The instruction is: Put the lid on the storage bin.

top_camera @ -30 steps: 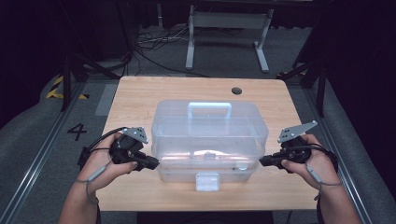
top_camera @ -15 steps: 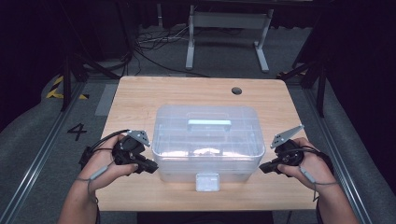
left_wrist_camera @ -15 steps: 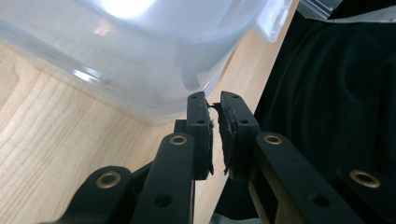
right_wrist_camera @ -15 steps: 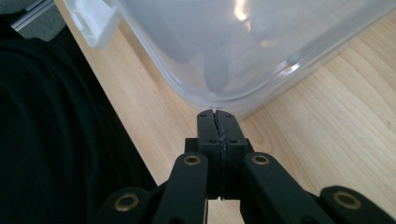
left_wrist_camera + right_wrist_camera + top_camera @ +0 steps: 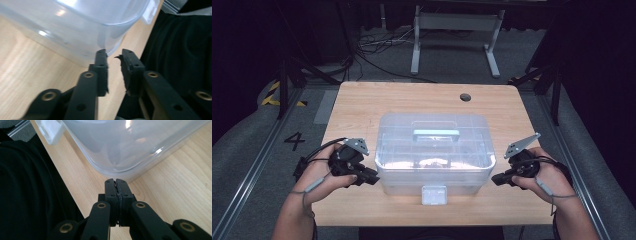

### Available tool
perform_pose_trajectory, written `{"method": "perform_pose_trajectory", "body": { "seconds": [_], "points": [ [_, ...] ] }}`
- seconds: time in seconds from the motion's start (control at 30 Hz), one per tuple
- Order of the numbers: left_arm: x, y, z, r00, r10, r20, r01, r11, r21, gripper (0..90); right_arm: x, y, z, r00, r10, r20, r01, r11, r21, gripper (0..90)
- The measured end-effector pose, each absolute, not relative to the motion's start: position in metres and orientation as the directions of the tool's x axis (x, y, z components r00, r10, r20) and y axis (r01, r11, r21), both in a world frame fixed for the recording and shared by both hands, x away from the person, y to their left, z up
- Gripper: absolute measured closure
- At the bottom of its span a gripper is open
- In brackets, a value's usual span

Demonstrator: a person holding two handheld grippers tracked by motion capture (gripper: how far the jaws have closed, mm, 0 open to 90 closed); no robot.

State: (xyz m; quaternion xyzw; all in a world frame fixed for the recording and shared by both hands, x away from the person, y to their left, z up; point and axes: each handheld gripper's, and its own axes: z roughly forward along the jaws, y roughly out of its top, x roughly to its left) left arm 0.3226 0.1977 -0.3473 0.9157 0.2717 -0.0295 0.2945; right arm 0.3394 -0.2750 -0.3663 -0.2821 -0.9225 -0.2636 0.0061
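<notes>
My wooden table point(image 5: 362, 110) stands on grey floor point(image 5: 247, 150); beyond it, a metal stand point(image 5: 457, 30), loose cables point(image 5: 377, 50) and darkness.

Bright overhead glare on the clear box point(image 5: 434, 150), dark, soft-focus surroundings.

- Box point(image 5: 434, 150): clear, frosty plastic with white glare; pale blue-grey handle point(image 5: 436, 134) on the lid, whitish latch point(image 5: 434, 195) at lower centre.
- Table point(image 5: 362, 107): light wood with fine grain; a dark round hole point(image 5: 465, 97) at upper right.
- Left gripper point(image 5: 371, 176): black, with a grey plate, brass-coloured rivets, black pads point(image 5: 103, 72).
- Right gripper point(image 5: 496, 179): black, grey plate, brass-coloured rivets.
- Floor point(image 5: 242, 150): grey, with a black "4" point(image 5: 294, 141) at left and yellow-black stripes point(image 5: 274, 95) at upper left.
</notes>
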Motion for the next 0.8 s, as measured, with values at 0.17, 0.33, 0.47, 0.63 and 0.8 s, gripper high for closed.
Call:
{"method": "perform_pose_trajectory", "body": {
  "seconds": [0.17,0.33,0.47,0.63,0.8],
  "points": [
    [0.316,0.215,-0.338,0.828,0.517,-0.217,0.532,-0.602,0.596,72.4,0.34,-0.284,-0.355,-0.843,0.515,0.154,0.509,0.672,0.538,87.3],
    [0.308,0.235,-0.332,0.791,0.576,-0.208,0.551,-0.522,0.652,70.9,0.347,-0.296,-0.346,-0.828,0.539,0.156,0.516,0.621,0.59,87.0],
    [0.304,0.248,-0.331,0.754,0.623,-0.209,0.569,-0.46,0.682,70.6,0.355,-0.302,-0.343,-0.812,0.564,0.151,0.517,0.573,0.636,84.7],
    [0.303,0.258,-0.334,0.714,0.669,-0.207,0.588,-0.413,0.695,68.1,0.366,-0.313,-0.341,-0.78,0.607,0.148,0.513,0.487,0.707,81.7],
    [0.311,0.265,-0.34,0.678,0.703,-0.214,0.608,-0.373,0.701,66.9,0.379,-0.34,-0.345,-0.697,0.705,0.134,0.513,0.358,0.78,79.1]
  ]
}}
